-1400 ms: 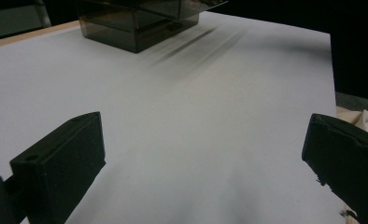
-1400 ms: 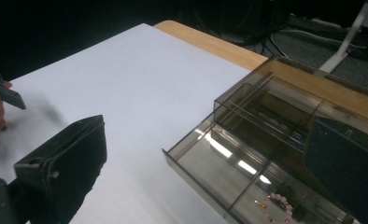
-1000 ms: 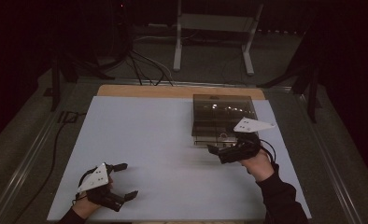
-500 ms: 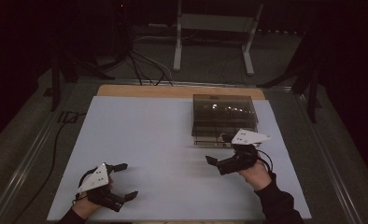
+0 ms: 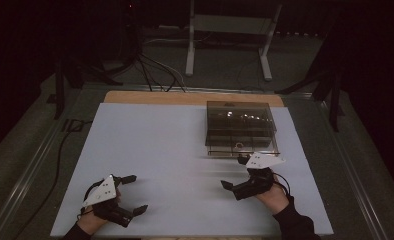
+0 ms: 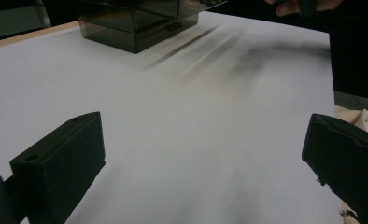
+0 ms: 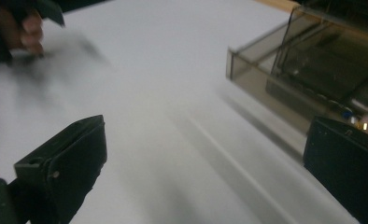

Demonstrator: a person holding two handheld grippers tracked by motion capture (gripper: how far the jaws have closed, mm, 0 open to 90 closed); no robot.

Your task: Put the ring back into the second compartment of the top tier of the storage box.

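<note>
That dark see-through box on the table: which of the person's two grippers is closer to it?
Right. The right gripper sits just in front of the smoky plastic box, not touching it. The left gripper is far across the white sheet, at the near left corner.

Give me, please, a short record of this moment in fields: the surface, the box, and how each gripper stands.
surface: white table top, wooden strip along its far edge
box: smoky translucent box on the far right part of the table, with a drawer pulled slightly out toward the person
drawer contents: too dim to tell
left gripper: near left of the table, jaws wide apart, holding nothing
right gripper: just in front of the box, apart from it, jaws wide apart, holding nothing
</note>
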